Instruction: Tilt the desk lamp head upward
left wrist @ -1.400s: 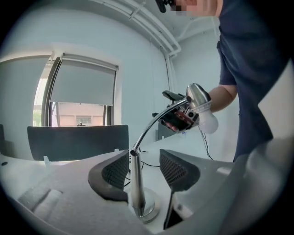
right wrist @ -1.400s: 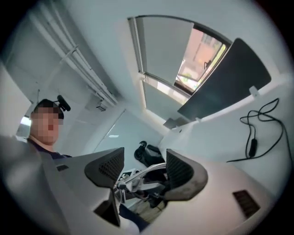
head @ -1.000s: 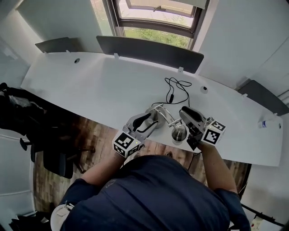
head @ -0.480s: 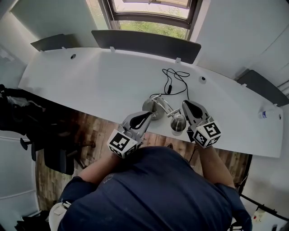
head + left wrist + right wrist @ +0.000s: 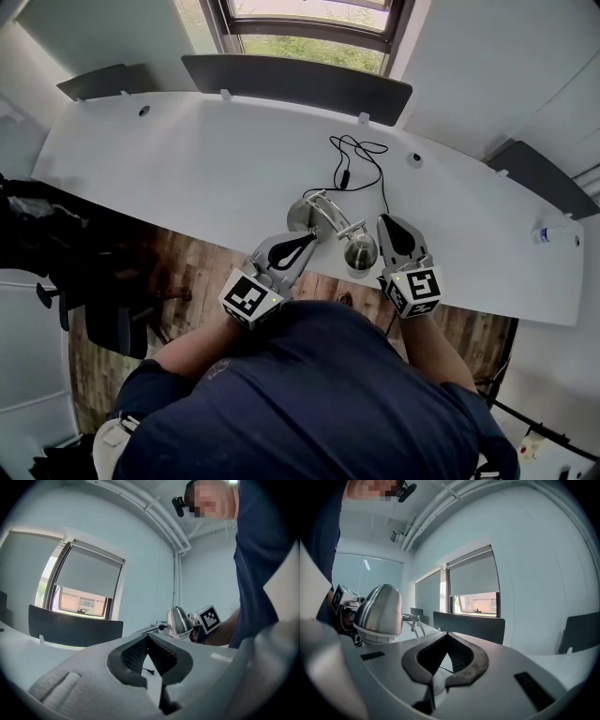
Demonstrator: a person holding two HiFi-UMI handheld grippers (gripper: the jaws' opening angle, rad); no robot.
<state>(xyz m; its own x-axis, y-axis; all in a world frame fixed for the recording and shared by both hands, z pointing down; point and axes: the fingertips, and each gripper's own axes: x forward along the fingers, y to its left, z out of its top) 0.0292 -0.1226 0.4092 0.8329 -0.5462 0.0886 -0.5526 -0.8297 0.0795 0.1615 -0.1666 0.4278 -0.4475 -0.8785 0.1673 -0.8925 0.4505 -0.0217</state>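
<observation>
A brushed-metal desk lamp stands near the front edge of the white desk (image 5: 187,169). Its round base (image 5: 301,215) is joined by a thin arm to the bell-shaped head (image 5: 360,251). The head (image 5: 178,620) has its dome up and its opening facing down. My left gripper (image 5: 309,237) lies just in front of the base, apart from it, shut with nothing between its jaws (image 5: 147,637). To the right of the head (image 5: 380,611) lies my right gripper (image 5: 391,222), also shut and empty (image 5: 447,635). Neither gripper touches the lamp.
The lamp's black cable (image 5: 361,164) loops across the desk behind it. A dark divider panel (image 5: 300,84) runs along the far edge below the window. A small bottle (image 5: 553,232) sits at the far right. Dark chairs (image 5: 103,309) stand on the floor at the left.
Both grippers have drawn back from the lamp towards the desk's near edge. The left jaws, spread beside the base a second ago, are now shut. The right gripper has rolled, its cube now facing up.
</observation>
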